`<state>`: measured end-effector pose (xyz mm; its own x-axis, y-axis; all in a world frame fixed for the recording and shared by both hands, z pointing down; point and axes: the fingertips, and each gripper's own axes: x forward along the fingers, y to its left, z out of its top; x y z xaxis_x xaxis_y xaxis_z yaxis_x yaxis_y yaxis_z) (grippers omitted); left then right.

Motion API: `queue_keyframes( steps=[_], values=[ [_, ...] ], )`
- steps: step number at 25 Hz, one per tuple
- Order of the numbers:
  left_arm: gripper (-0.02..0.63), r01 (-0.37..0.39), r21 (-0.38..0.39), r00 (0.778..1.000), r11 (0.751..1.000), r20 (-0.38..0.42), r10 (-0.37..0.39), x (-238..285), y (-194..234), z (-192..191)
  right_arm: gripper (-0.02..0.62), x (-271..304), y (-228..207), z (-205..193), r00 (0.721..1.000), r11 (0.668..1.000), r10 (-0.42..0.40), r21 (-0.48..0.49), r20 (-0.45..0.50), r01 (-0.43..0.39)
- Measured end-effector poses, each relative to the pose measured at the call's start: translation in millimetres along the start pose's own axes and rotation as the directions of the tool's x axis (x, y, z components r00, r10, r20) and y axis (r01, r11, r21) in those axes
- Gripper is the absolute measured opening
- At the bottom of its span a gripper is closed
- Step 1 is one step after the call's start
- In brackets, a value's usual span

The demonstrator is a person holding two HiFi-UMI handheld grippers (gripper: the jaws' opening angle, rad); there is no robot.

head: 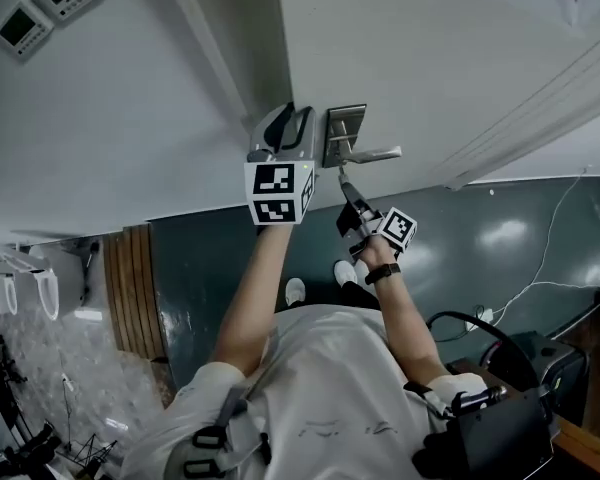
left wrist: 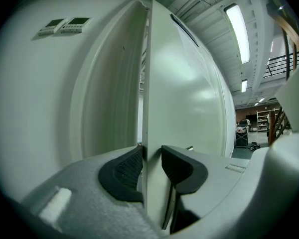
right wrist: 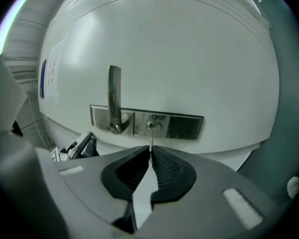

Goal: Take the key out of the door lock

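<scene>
My worry starts closest in, at the right tongs point(right wrist: 150, 156). Their black ribbed pads pinch the thin silver metal key point(right wrist: 150, 139) only at their very tips. A pull off the key's own line could let it slip or twist between them.

Further out, the key sits in the round keyhole of the brushed-steel rectangular lock plate point(right wrist: 182, 126), beside the steel lever handle point(right wrist: 114, 96). If it is not turned to its release position, I judge it will bind. Tugging then would drag the white door point(right wrist: 164, 49) along with it, which is what the left tongs point(left wrist: 152, 166) guard against.

The right tongs are nearly closed, clamped on the key and touching nothing else. The left tongs are spread wide and straddle the door's free edge, with a pad against each face. They hold the panel steady, with the white door frame point(left wrist: 104, 108) behind it.
</scene>
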<state>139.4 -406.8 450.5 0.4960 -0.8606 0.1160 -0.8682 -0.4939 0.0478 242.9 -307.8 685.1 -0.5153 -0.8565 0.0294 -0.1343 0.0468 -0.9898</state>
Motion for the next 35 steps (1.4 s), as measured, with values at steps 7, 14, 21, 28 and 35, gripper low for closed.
queue_keyframes(
  steps=[7, 14, 21, 28, 35],
  values=[
    [0.101, 0.100, -0.008, 0.995, 0.995, 0.004, -0.100, -23, -11, -10, 0.021, -95, 3, -28, 0.987, 0.979, -0.139, -0.136, 0.082, 0.149],
    [0.044, 0.216, -0.055, 0.975, 0.975, -0.031, -0.218, -81, -63, -63, 0.023, -134, 105, -22, 0.960, 0.706, -0.210, -0.650, 0.187, 0.281],
    [0.000, 0.216, -0.028, 0.976, 0.976, 0.023, -0.216, -130, -103, -48, 0.023, -135, 204, -9, 0.968, 0.437, -0.082, -0.864, 0.237, 0.249],
    [0.000, 0.108, 0.035, 0.990, 0.994, 0.088, -0.111, -170, -149, -16, 0.023, -168, 249, -17, 0.984, 0.294, -0.013, -0.940, 0.175, 0.172],
    [0.000, 0.040, 0.037, 0.998, 0.998, 0.048, -0.042, -201, -176, -28, 0.024, -193, 242, -42, 0.995, 0.293, 0.017, -0.952, 0.096, 0.087]
  ],
)
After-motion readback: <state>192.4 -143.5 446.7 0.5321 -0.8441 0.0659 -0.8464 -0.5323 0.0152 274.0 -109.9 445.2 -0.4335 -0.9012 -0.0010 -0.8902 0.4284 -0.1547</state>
